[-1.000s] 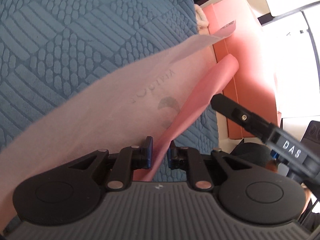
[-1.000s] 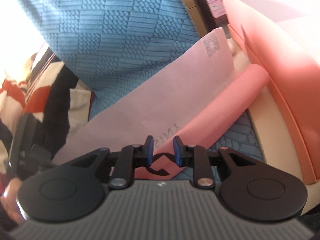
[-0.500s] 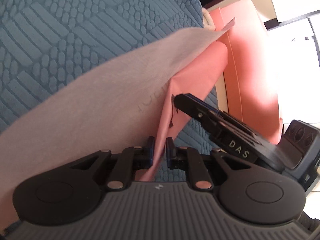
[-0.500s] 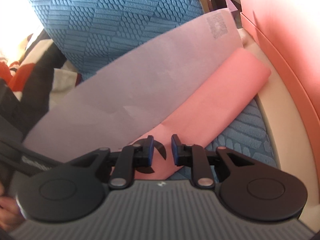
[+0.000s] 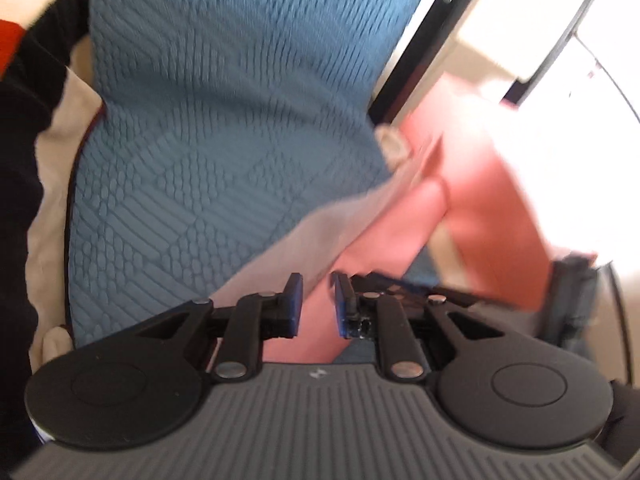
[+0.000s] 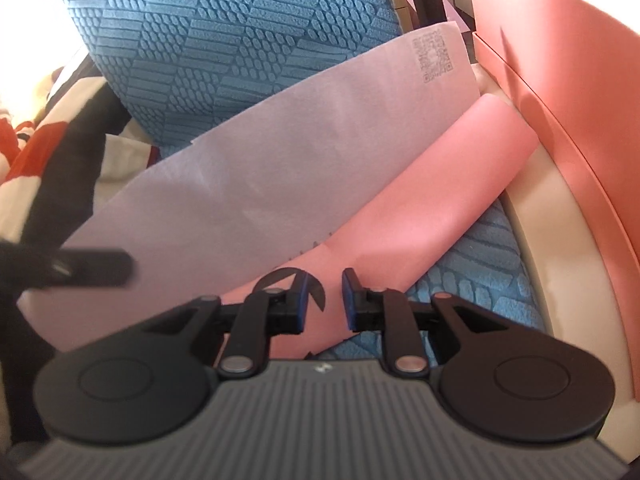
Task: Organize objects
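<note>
Two tongs astride pink sheet [image 6: 440,200], unpinched: left tongs [image 5: 316,280] opening, right tongs [image 6: 323,276] slightly apart; pink box [image 6: 560,100] contents unseen.

left gripper [image 5: 316,302]: jaws opening, tilted down | right gripper [image 6: 323,300]: jaws narrowly apart
</note>
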